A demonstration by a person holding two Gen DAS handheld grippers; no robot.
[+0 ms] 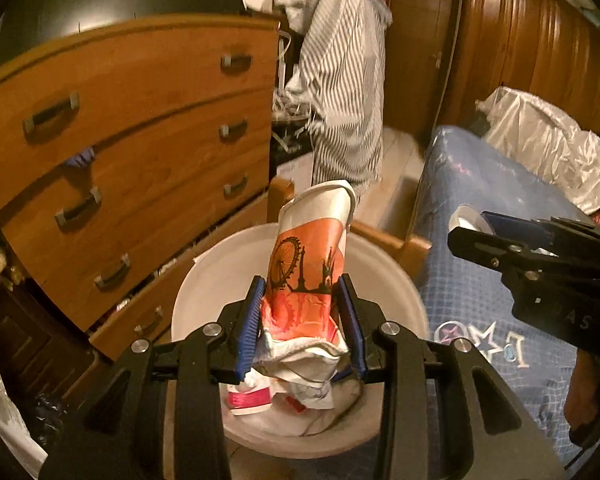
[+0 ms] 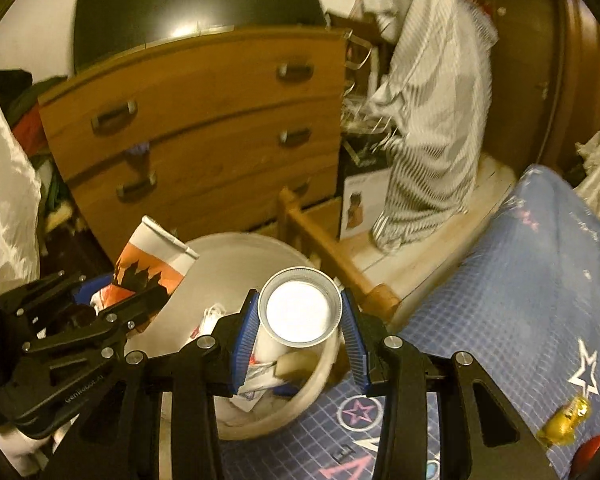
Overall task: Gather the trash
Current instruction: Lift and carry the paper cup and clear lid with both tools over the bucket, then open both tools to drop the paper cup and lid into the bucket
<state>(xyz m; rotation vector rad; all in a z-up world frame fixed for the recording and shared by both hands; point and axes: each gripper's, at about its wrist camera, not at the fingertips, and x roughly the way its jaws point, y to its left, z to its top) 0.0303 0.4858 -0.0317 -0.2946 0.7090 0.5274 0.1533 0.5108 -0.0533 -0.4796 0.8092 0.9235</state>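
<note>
My left gripper (image 1: pixel 302 320) is shut on a crumpled orange and white paper cup (image 1: pixel 310 256) with a Ferris wheel print, held over a white bin (image 1: pixel 396 276) that holds crumpled wrappers. The cup also shows at the left of the right wrist view (image 2: pixel 156 260). My right gripper (image 2: pixel 300 332) is shut on a white disposable cup (image 2: pixel 300 308), its mouth facing away, above the same bin (image 2: pixel 236 256). The right gripper shows at the right of the left wrist view (image 1: pixel 540 256).
A wooden chest of drawers (image 1: pixel 140 160) stands behind the bin. A blue bedspread (image 1: pixel 480 240) with star prints lies at the right, a gold wrapper (image 2: pixel 564 420) on it. A striped cloth (image 1: pixel 340 80) hangs at the back. A white plastic bag (image 1: pixel 548 136) lies on the bed.
</note>
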